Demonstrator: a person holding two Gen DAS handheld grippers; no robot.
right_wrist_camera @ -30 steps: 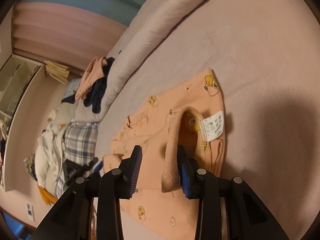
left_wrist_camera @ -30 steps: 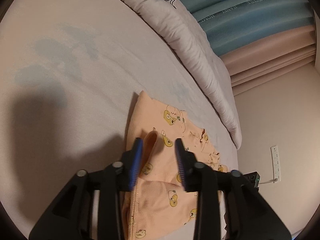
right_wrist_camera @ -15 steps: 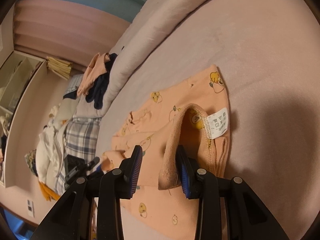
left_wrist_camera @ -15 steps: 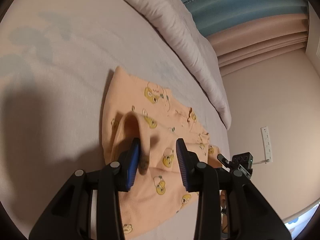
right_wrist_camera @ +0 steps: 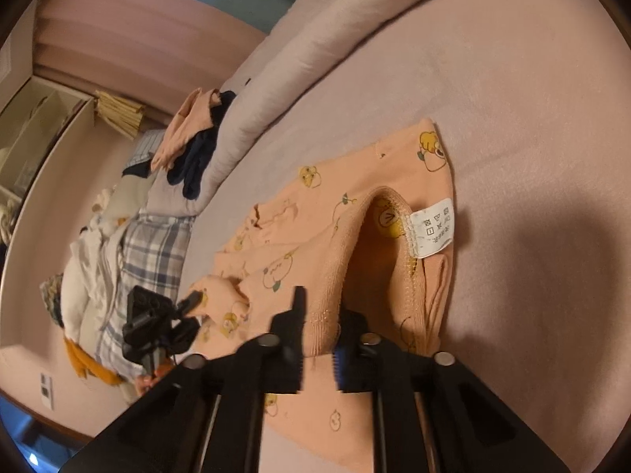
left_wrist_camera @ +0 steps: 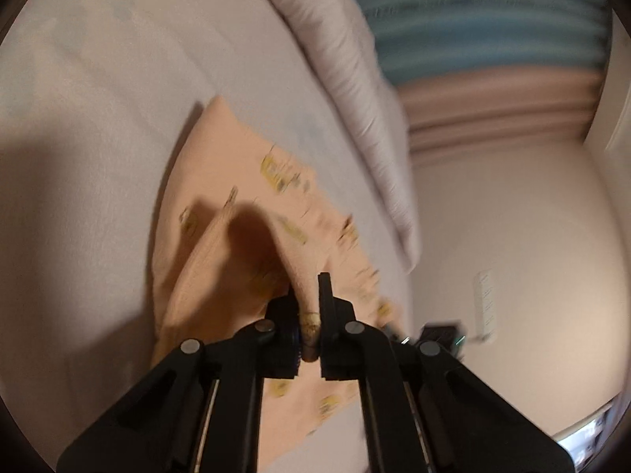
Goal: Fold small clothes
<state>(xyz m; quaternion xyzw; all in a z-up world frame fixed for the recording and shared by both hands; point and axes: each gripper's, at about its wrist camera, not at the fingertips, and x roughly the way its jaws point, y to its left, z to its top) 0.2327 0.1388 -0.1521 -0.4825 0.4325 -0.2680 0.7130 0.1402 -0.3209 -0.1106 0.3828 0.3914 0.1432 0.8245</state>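
left wrist view blurred: left gripper (left_wrist_camera: 309, 315) and right gripper (right_wrist_camera: 319, 331) fingers each clamp the peach garment (right_wrist_camera: 355, 244).

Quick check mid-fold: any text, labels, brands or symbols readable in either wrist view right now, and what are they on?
No words read clearly.
White care tag sewn inside the waistband of the peach pants: laundry symbols in boxes, some crossed out, plus a printed line too small to read.
Blue curtain: a band of lettering, motion-blurred, unreadable.
Cartoon prints on the pants: pictures only, no lettering I can read.
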